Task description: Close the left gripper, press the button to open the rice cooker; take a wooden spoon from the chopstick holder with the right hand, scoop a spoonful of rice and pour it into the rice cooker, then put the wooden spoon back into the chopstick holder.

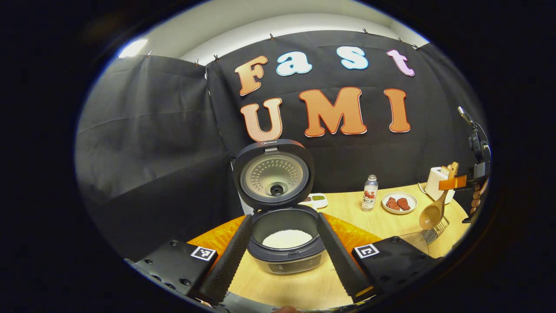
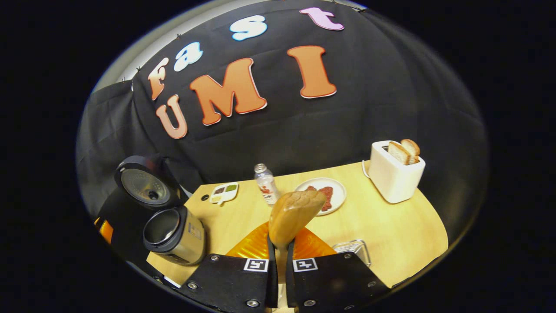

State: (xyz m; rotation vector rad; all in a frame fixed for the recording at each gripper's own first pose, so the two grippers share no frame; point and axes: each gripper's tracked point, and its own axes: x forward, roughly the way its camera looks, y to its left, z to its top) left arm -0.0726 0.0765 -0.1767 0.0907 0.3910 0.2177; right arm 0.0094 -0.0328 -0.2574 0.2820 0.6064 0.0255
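- Left gripper [image 1: 282,256]: black fingers spread wide, empty, flanking open grey rice cooker [image 1: 286,250], white rice inside.
- Right gripper [image 2: 280,265]: fingers clamped on light wooden spoon [image 2: 293,213] handle, above table's [image 2: 399,239] near edge.

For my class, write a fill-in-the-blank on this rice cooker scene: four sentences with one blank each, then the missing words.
1. The rice cooker's lid stands ____.
2. The right gripper has its jaws shut on the wooden ____.
3. The plate sits between the bottle and the ____.
4. The left gripper has its jaws ____.

Missing words: open; spoon; toaster; open
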